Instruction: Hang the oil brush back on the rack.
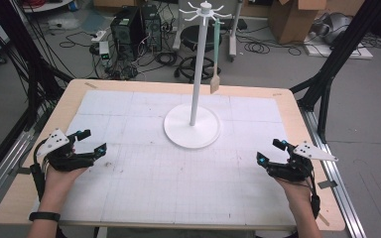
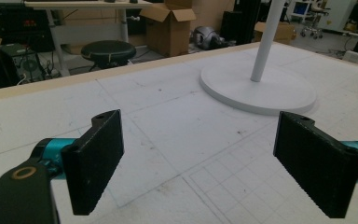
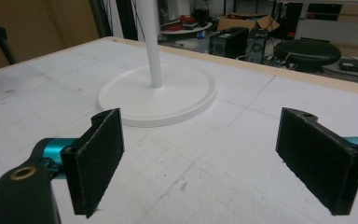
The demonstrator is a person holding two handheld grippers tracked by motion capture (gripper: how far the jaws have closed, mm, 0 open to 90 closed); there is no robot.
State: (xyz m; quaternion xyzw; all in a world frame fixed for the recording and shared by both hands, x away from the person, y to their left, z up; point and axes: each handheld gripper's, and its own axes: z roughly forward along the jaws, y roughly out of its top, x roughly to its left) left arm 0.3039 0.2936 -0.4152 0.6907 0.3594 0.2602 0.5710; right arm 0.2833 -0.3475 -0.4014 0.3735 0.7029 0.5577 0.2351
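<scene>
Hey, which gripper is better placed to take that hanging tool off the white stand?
Probably the right gripper. The hanging tool dangles on the right side of the stand's pole, so the pole would not block that approach. The left gripper would have to reach past it. Both are open and empty.

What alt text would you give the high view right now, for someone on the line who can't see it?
A white stand with a round base and tall pole sits mid-table on a white gridded mat; a spatula hangs from its top hooks. The left gripper and right gripper, both open and empty, are held at the mat's near corners.
</scene>
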